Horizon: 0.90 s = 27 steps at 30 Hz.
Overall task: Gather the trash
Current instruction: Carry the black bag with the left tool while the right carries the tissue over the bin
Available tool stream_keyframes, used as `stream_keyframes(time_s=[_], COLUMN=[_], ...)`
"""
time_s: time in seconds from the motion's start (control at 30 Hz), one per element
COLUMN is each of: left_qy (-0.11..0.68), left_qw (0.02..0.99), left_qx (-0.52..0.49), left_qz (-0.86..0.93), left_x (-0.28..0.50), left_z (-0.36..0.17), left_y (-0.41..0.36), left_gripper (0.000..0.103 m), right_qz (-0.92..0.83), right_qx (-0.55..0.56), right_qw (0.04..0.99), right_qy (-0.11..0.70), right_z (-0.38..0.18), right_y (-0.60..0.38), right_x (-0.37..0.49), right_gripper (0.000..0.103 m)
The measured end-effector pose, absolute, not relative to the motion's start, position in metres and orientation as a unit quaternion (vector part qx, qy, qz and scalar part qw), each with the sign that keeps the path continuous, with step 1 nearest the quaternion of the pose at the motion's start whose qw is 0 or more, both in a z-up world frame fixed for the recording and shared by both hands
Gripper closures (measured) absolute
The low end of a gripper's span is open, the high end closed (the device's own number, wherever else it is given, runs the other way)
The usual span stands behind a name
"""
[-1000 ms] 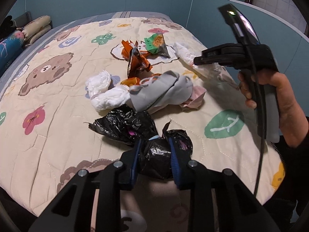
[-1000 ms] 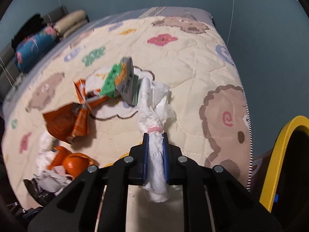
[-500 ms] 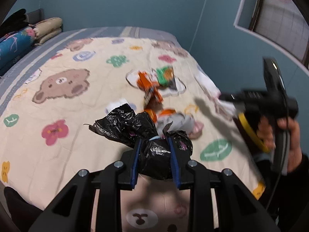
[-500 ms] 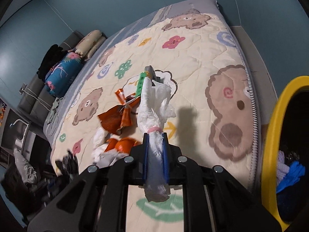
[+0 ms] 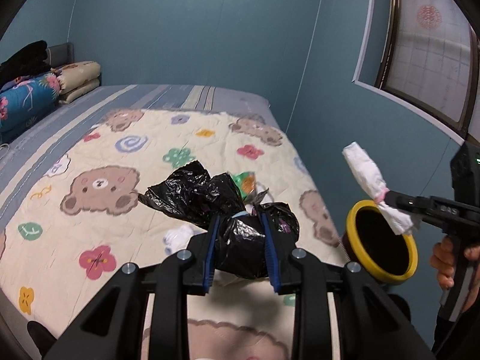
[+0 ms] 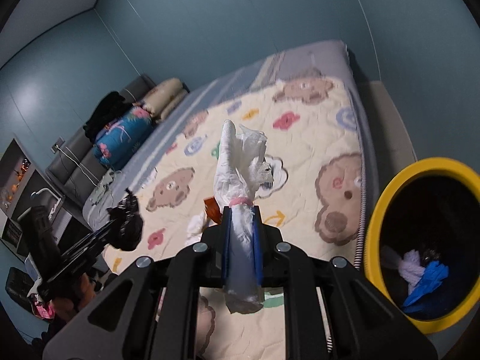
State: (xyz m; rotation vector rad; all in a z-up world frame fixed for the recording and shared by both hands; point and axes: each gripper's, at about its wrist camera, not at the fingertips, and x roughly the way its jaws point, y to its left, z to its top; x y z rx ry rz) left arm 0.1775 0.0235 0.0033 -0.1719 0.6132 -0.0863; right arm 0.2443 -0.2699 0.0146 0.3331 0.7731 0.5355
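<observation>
My left gripper (image 5: 240, 249) is shut on a crumpled black plastic bag (image 5: 207, 198) and holds it above the bed. My right gripper (image 6: 242, 243) is shut on a white plastic bag (image 6: 240, 162) tied with a pink band. In the left wrist view the white bag (image 5: 367, 177) hangs at the yellow-rimmed bin (image 5: 354, 210) beside the bed. In the right wrist view the bin (image 6: 372, 210) is at the right, with blue and white trash inside, and the black bag (image 6: 127, 228) shows at the left. More trash lies on the bed: a green wrapper (image 5: 246, 181), white tissue (image 5: 177, 237), an orange wrapper (image 6: 211, 208).
The bed has a cream quilt (image 5: 99, 180) with bears and flowers. Folded blankets (image 5: 27, 99) sit at the headboard. A teal wall and a window (image 5: 432, 54) are on the right. A sofa and shelves (image 6: 27, 186) stand beyond the bed.
Both grippers have lifted with their bags and swung right toward the bin. The bin's opening now shows more fully in both views. The trash pile has dropped behind the black bag.
</observation>
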Motion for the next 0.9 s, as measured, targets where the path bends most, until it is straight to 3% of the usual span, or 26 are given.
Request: stream_keyframes(time_s=[0.4, 0.9], left_qy=[0.277, 0.257], left_qw=[0.955, 0.952], left_qx=[-0.056, -0.021], left_qz=[-0.090, -0.163], left_x=[0.197, 0.236], left_z=[0.032, 0.053], left_y=[-0.045, -0.148], left_gripper=[0.077, 0.077], right_qz=[0.189, 0.099], right_qx=[0.162, 0.171], right_qw=[0.920, 0.942], right_qy=[0.302, 0.270], right_z=[0.062, 0.067], right_y=[-0.353, -0.431], right_x=[0.198, 0.188], right_gripper=[0.090, 0.090])
